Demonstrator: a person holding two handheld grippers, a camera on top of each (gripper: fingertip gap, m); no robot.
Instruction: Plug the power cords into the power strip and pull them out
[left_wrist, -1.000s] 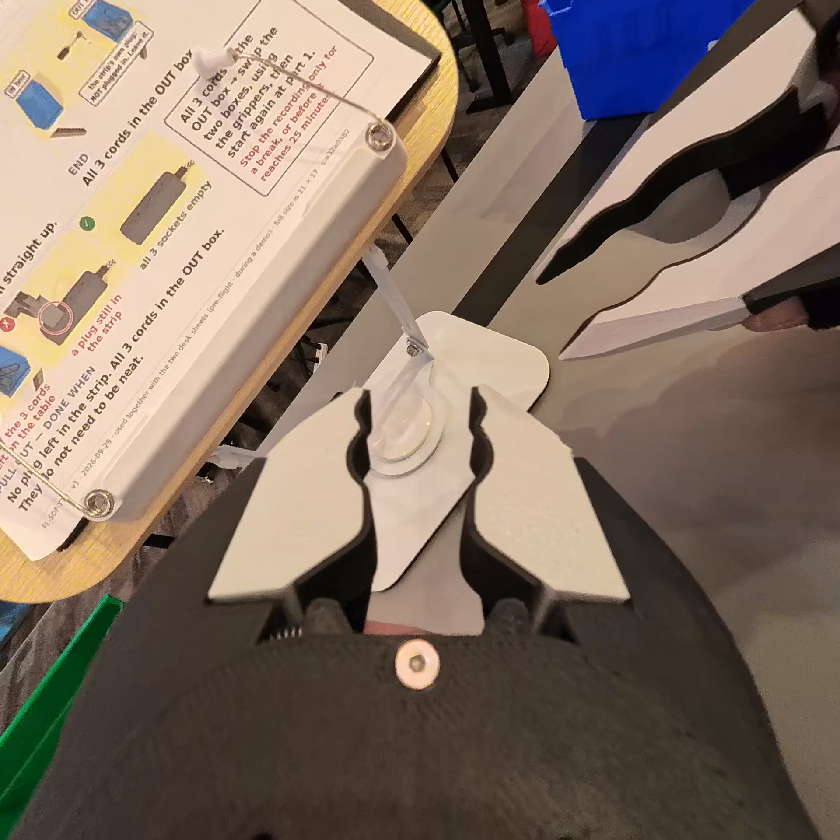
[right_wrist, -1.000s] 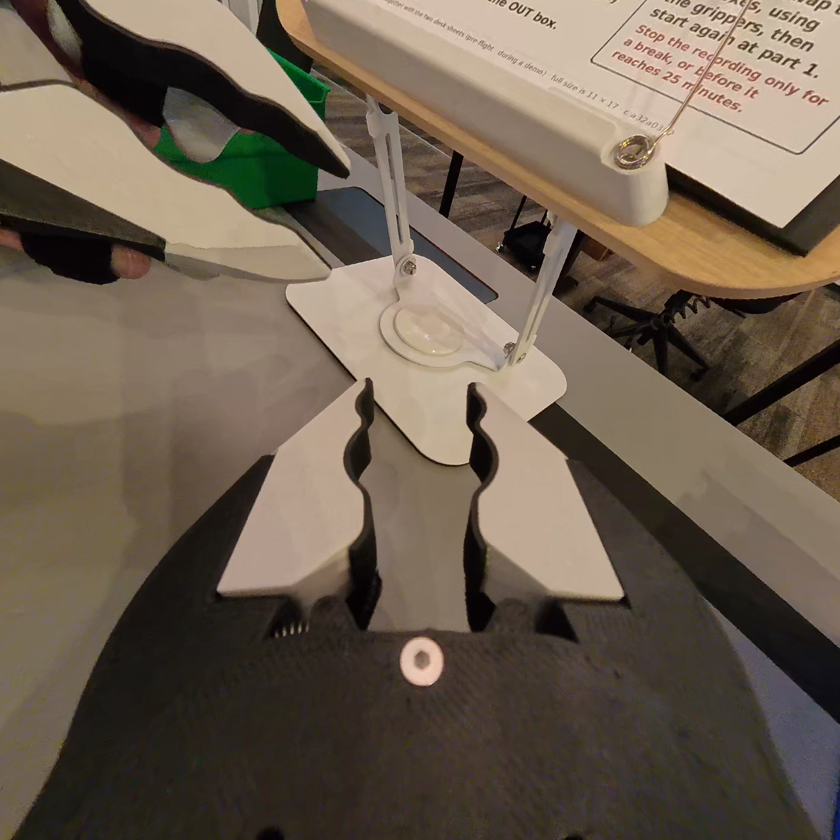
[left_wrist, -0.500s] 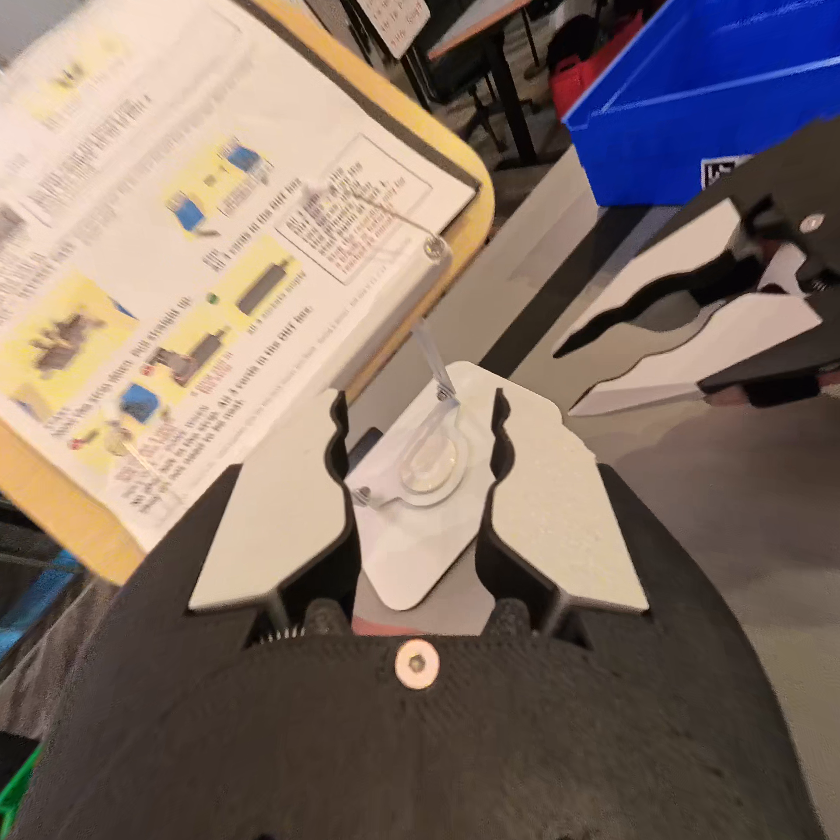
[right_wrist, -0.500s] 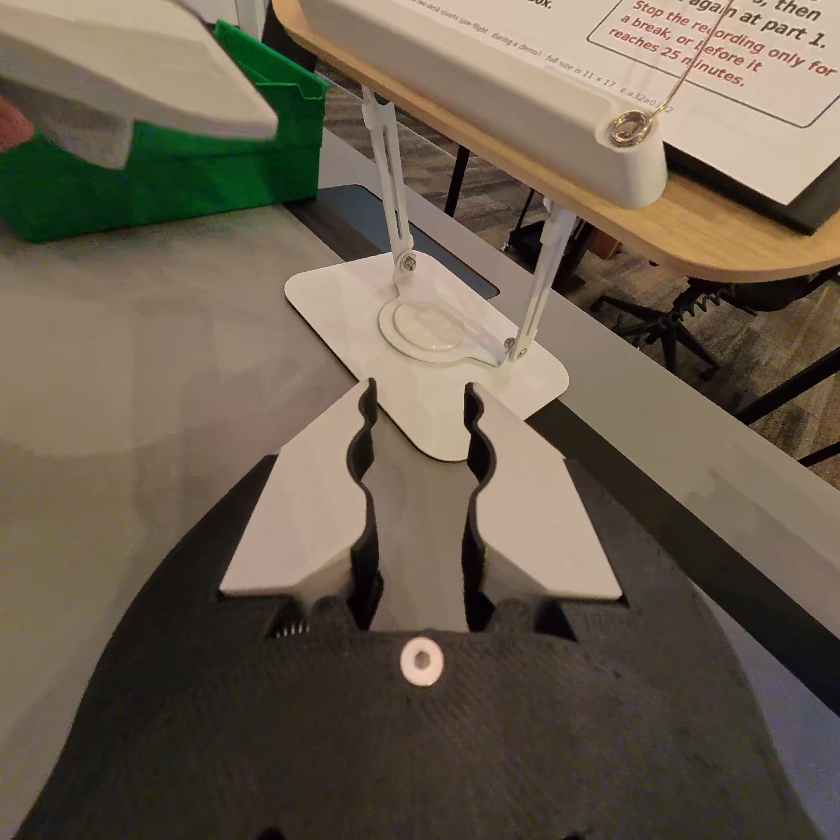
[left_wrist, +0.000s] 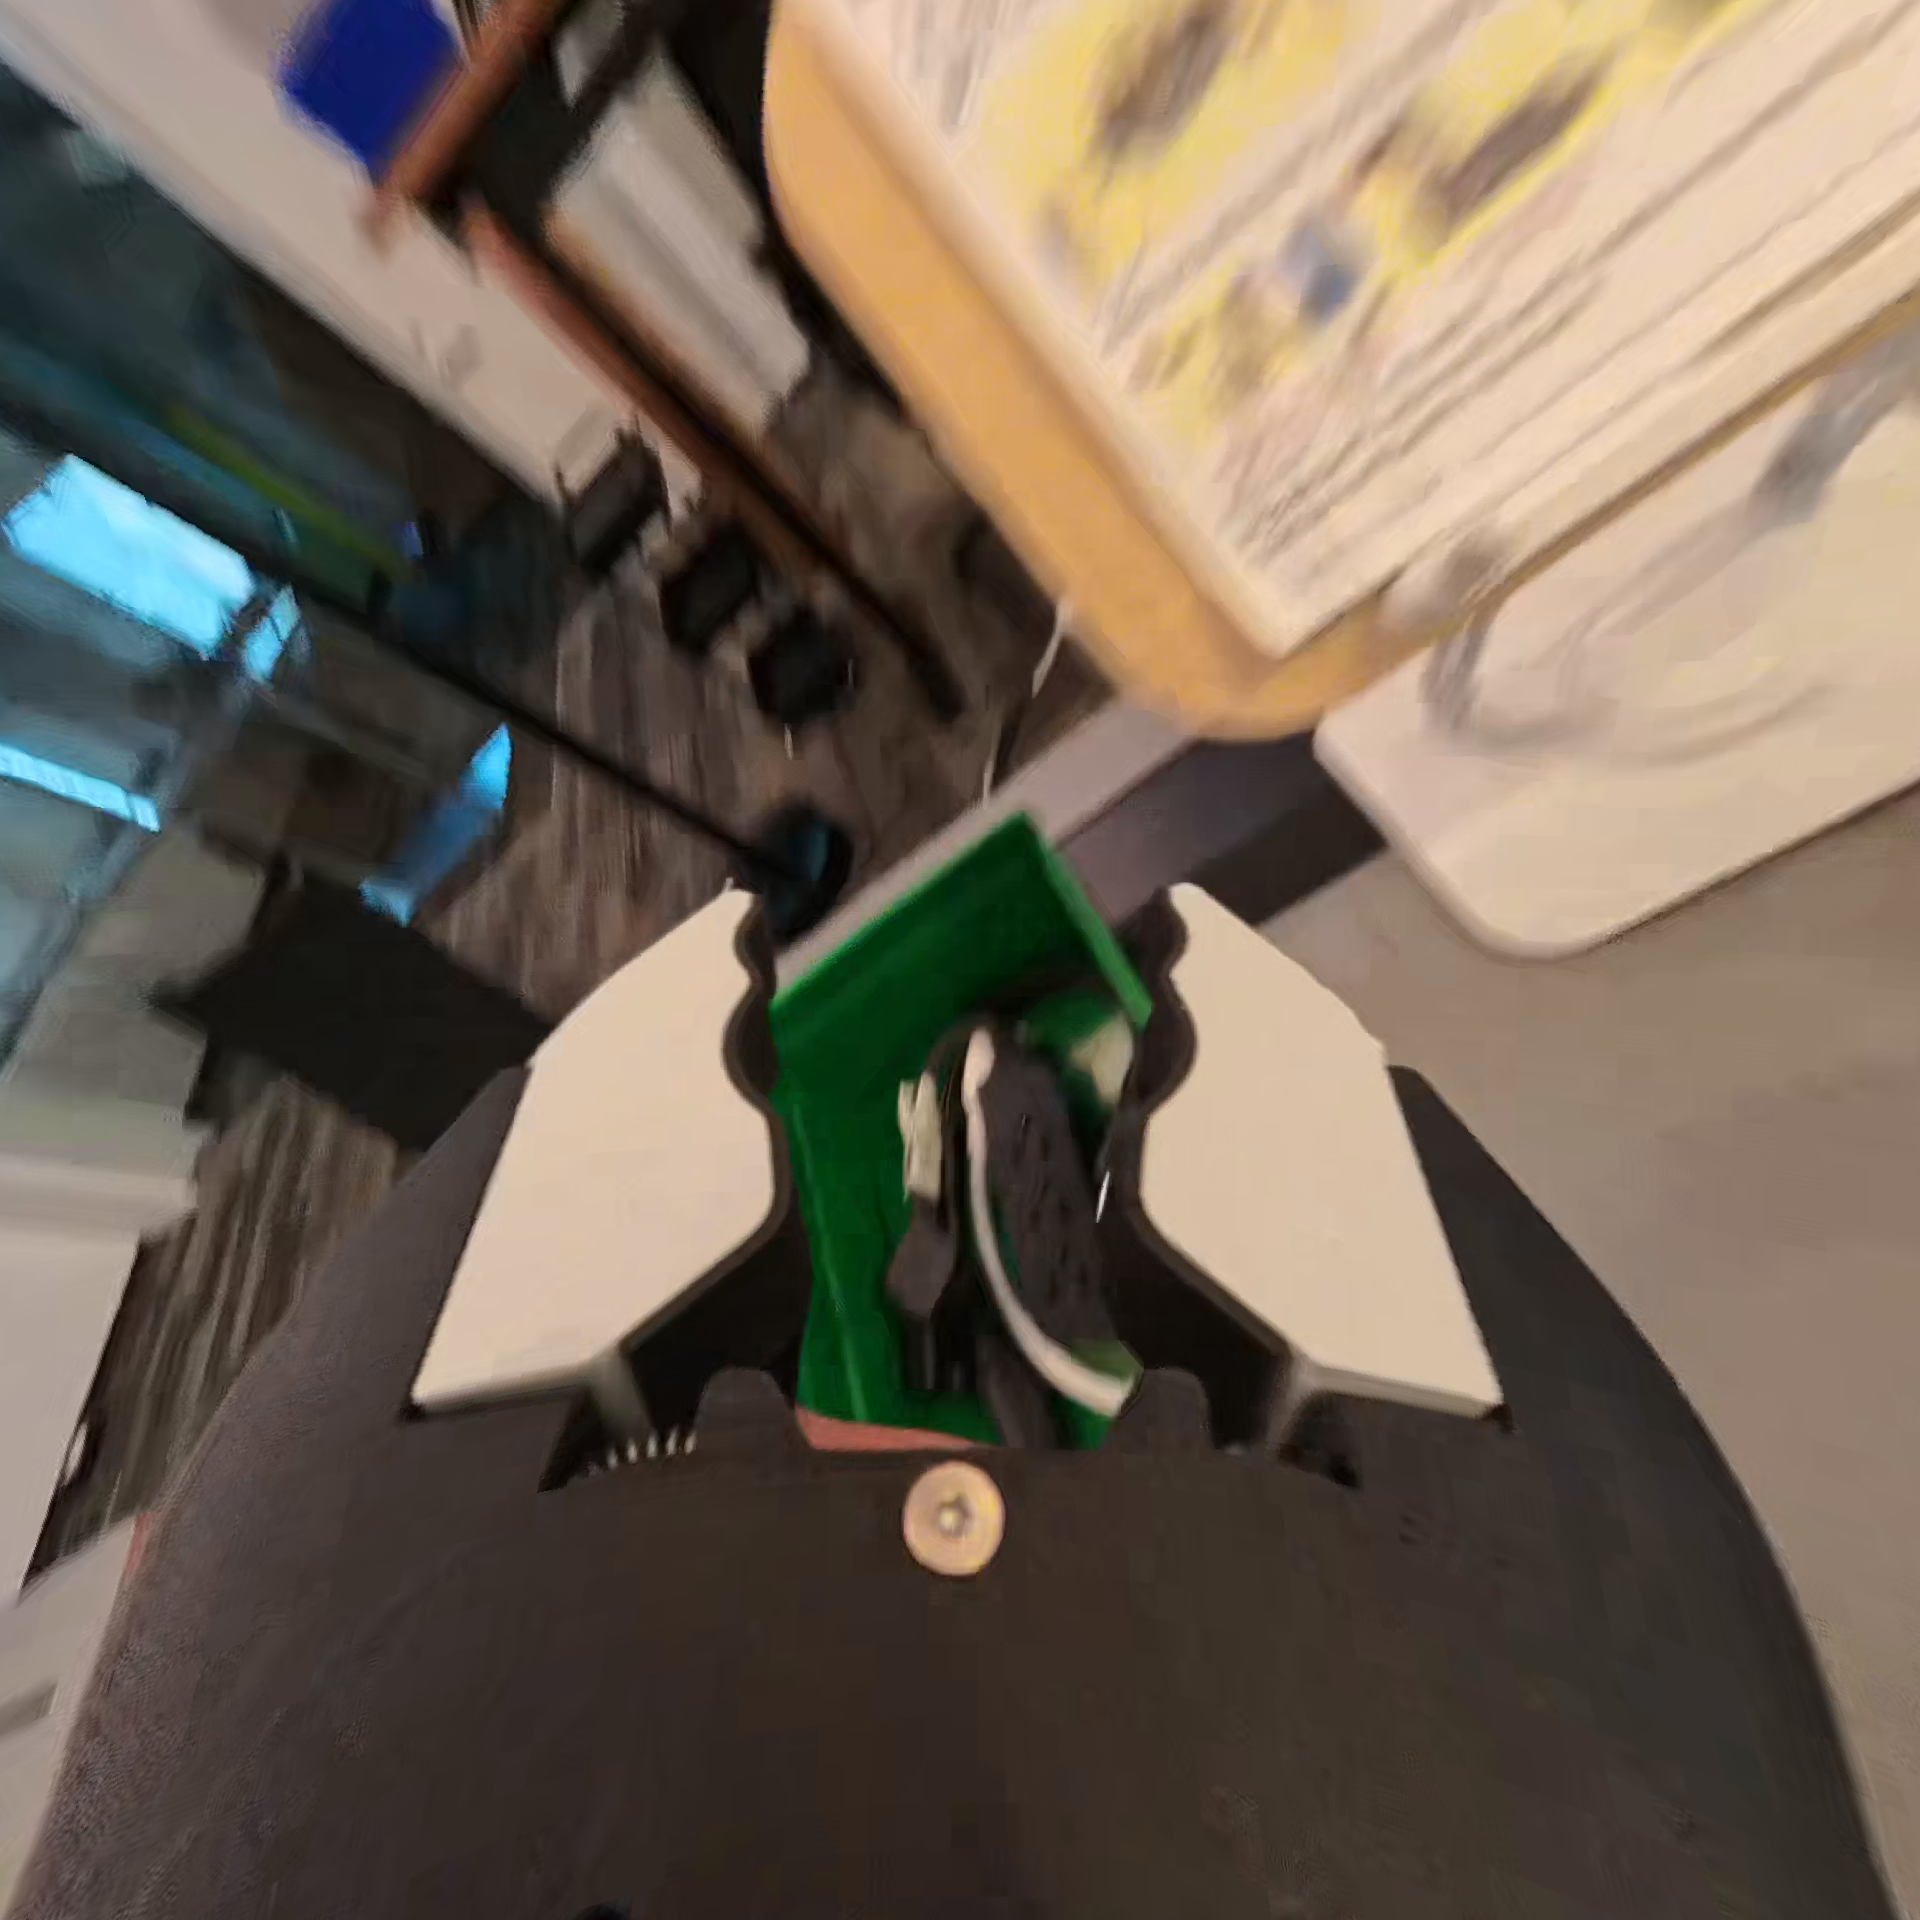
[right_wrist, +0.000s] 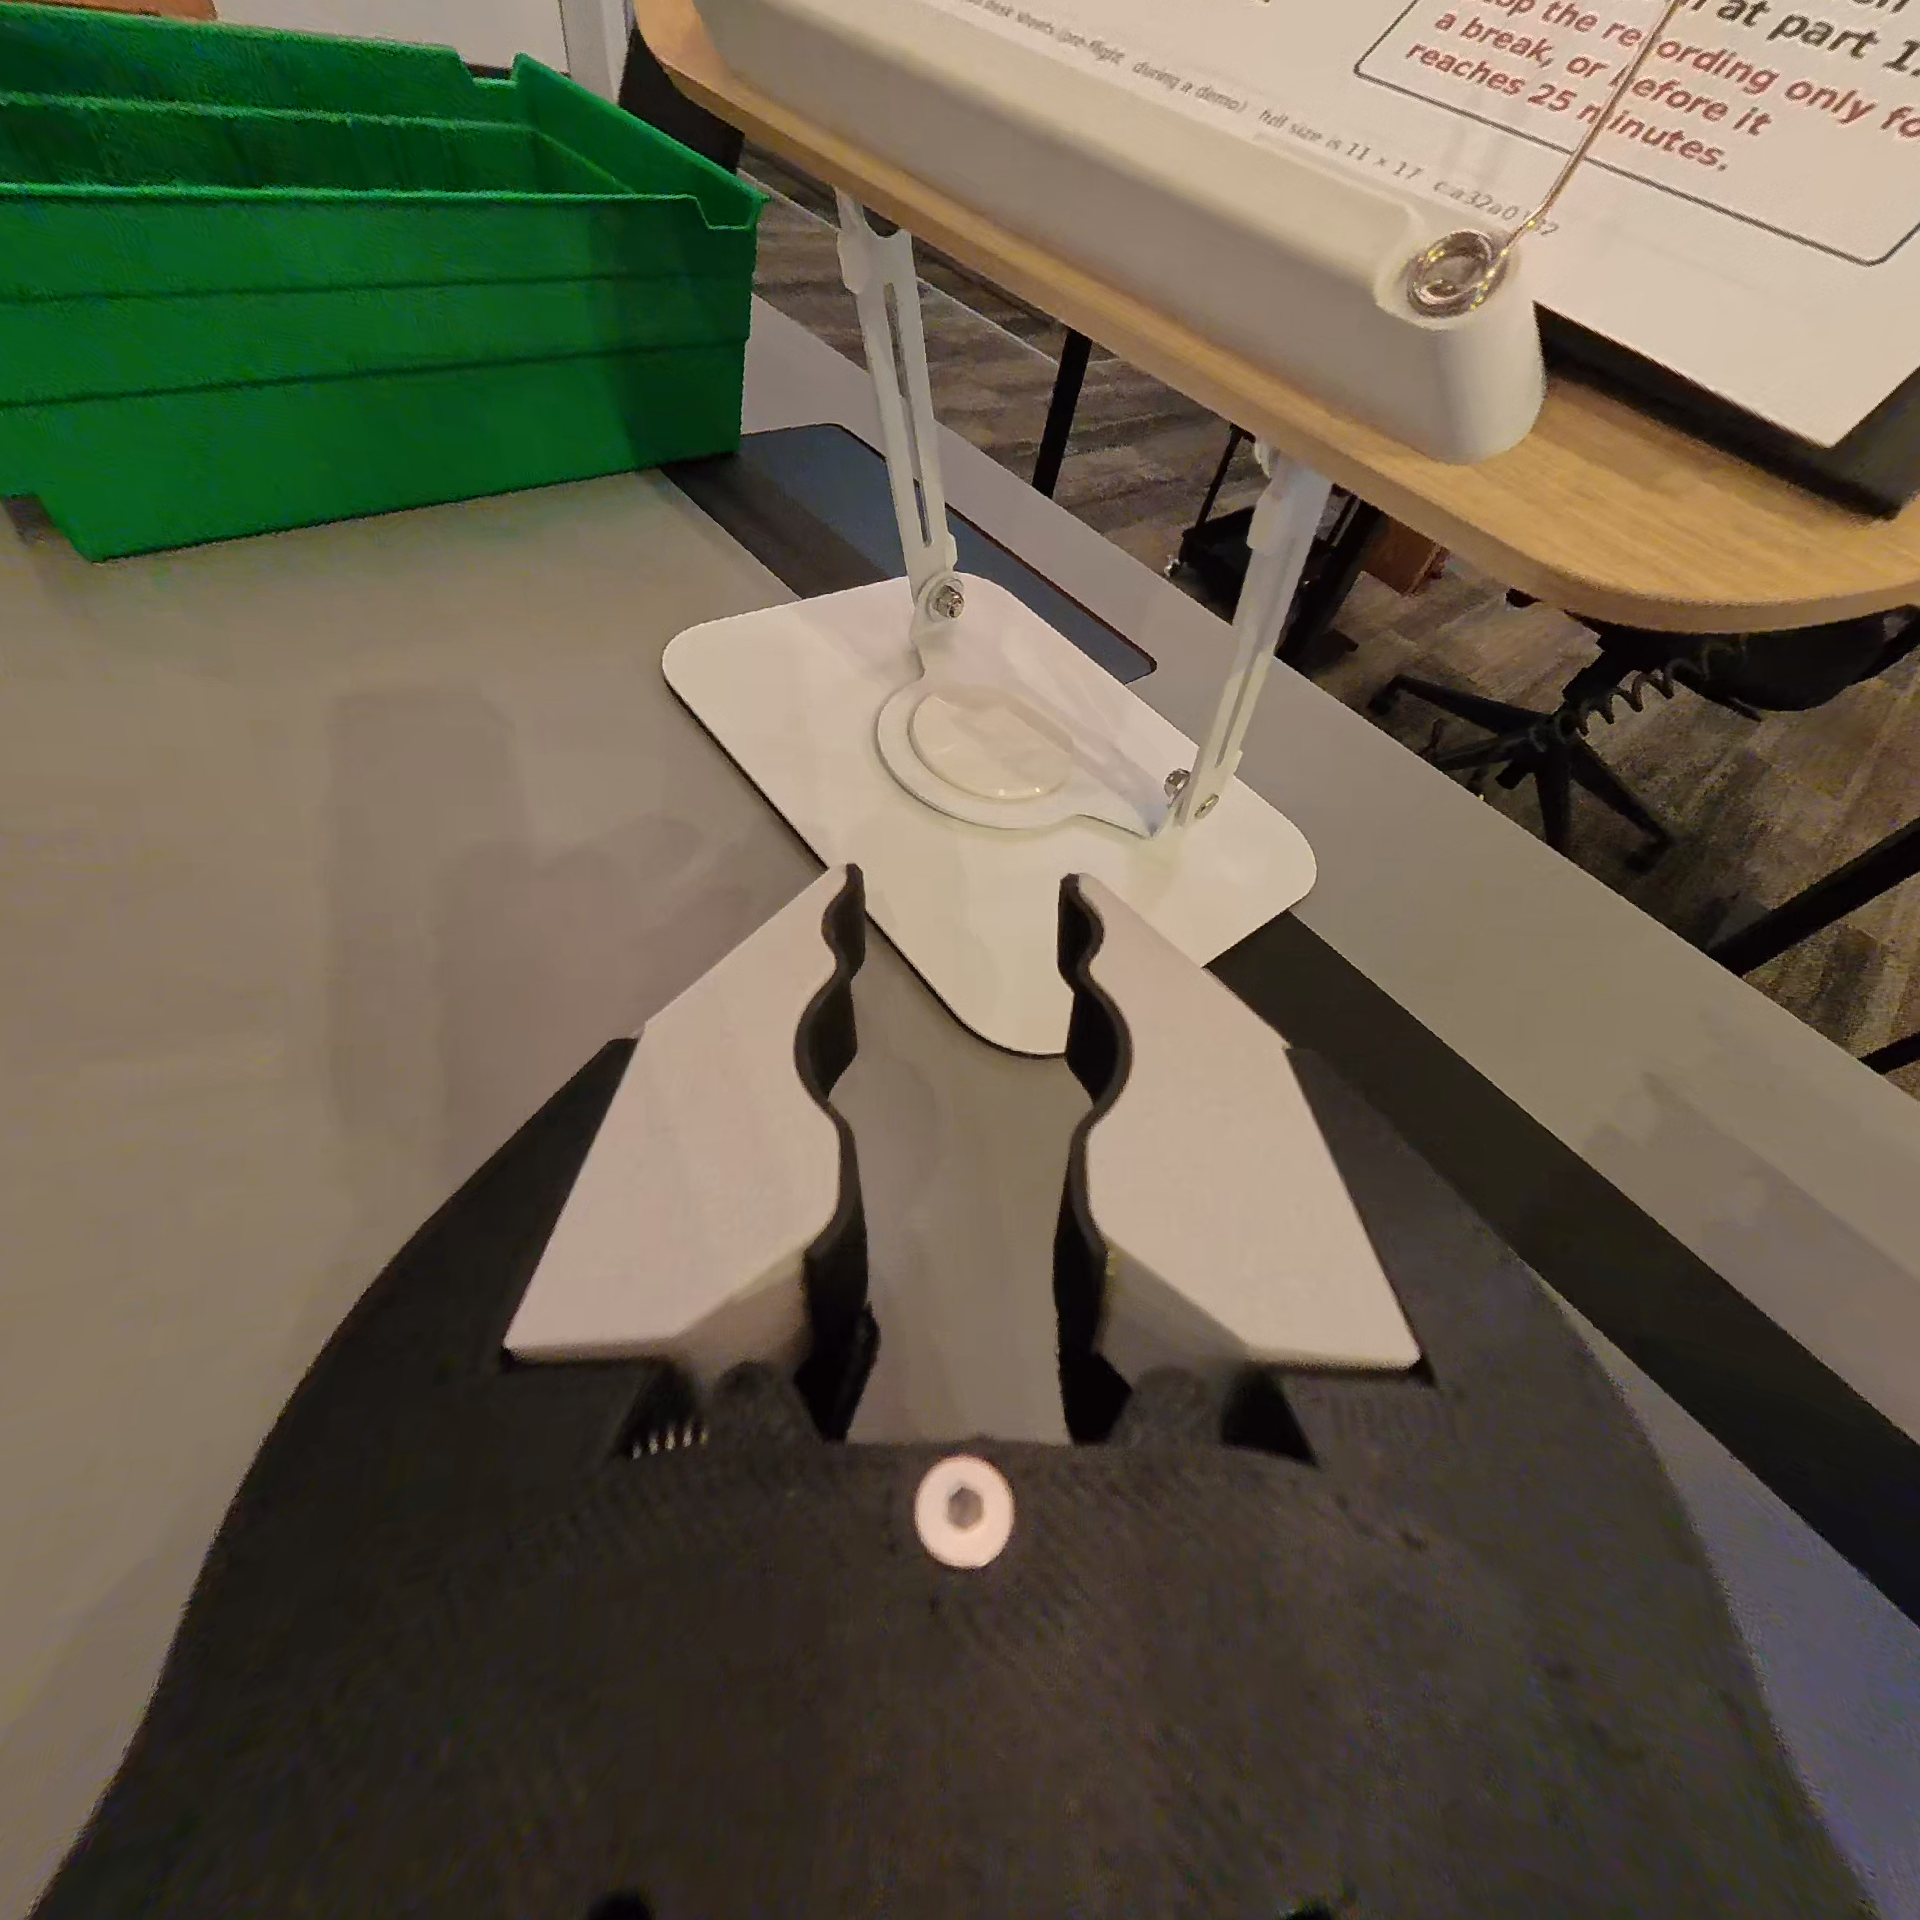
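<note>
The left wrist view is motion-blurred. My left gripper (left_wrist: 961, 925) is open and empty, above a green bin (left_wrist: 914, 997). Inside the bin lie black cords and plugs (left_wrist: 1039, 1174) and a white cord (left_wrist: 1003, 1288). My right gripper (right_wrist: 961, 894) is open and empty, low over the grey table (right_wrist: 364, 831), its tips at the near edge of the white stand base (right_wrist: 790, 686). The green bin (right_wrist: 343, 301) stands at the far left in the right wrist view; its inside is hidden there. No power strip shows in either view.
A white stand with two thin legs (right_wrist: 904, 416) holds a wooden board (right_wrist: 1558, 509) with an instruction sheet (right_wrist: 1662, 114) above the table's far edge. The board (left_wrist: 1039, 343) also shows blurred in the left wrist view. Beyond the edge are floor and chair bases (right_wrist: 1558, 717). Tip to tip, the grippers are about 35 cm apart.
My left gripper has swung left, away from the stand and the right gripper, to above the green bin. It has left the right wrist view. My right gripper has barely moved.
</note>
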